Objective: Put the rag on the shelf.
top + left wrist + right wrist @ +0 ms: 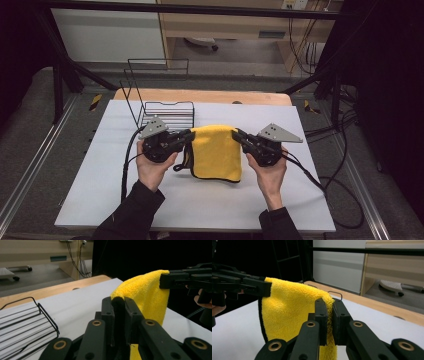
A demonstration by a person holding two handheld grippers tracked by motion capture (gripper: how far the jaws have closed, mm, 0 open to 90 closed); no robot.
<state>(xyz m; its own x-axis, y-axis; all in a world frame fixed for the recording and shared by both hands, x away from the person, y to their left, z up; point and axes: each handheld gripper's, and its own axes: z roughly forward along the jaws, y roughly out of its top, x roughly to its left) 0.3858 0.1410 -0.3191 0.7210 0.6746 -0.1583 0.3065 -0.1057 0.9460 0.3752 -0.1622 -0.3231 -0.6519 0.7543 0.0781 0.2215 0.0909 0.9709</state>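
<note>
A: Yellow terry cloth, high view: lifted by its top edge, lower edge reaching the white counter. Left gripper clamped on one upper corner, right gripper clamped on the other. Wire rack just behind and to the left.

B: Reason for the two-corner hold?

A: Probably to keep the top edge taut so the cloth hangs flat, ready for a fold or a drape. Judgement only.

B: Left gripper view?

A: Jaws closed tight on a pinch of yellow cloth, dark hem visible between them. Opposite corner gripped by the right gripper farther off. Rack wires low at left, well clear.

B: Right gripper view?

A: Same story mirrored. Jaws shut on the near corner of the cloth; left gripper pinching the far corner. Cloth sagging slightly between, draped downward.
</note>
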